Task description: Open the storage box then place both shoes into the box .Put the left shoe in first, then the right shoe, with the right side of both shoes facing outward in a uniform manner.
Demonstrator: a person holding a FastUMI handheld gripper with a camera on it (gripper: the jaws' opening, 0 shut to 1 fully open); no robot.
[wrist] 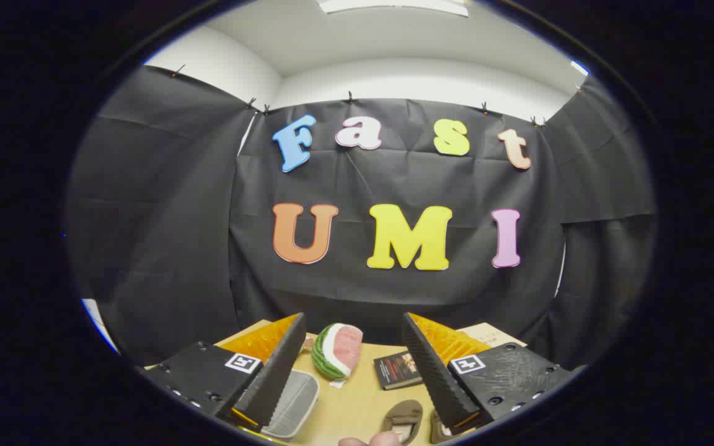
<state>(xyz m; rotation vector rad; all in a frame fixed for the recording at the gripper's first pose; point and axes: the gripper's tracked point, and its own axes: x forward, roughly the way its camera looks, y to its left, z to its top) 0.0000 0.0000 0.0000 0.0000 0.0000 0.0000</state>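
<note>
My gripper point(354, 328) is open and held high over the tan table point(357, 406), with nothing between its fingers. Below and between the fingers lies a brown shoe point(404, 420) on the table. A second brown shoe point(436, 428) peeks out beside it, mostly hidden under the right finger point(434, 371). A pale storage box with a ribbed lid point(295, 402) sits under the left finger point(273, 375), partly covered by it. I cannot tell whether its lid is open.
A toy watermelon slice point(337, 350) and a dark book point(398, 370) lie further back on the table. A tan sheet point(493, 336) sits at the far right corner. A person's fingertip point(372, 440) shows just below the shoes. Black cloth walls surround the table.
</note>
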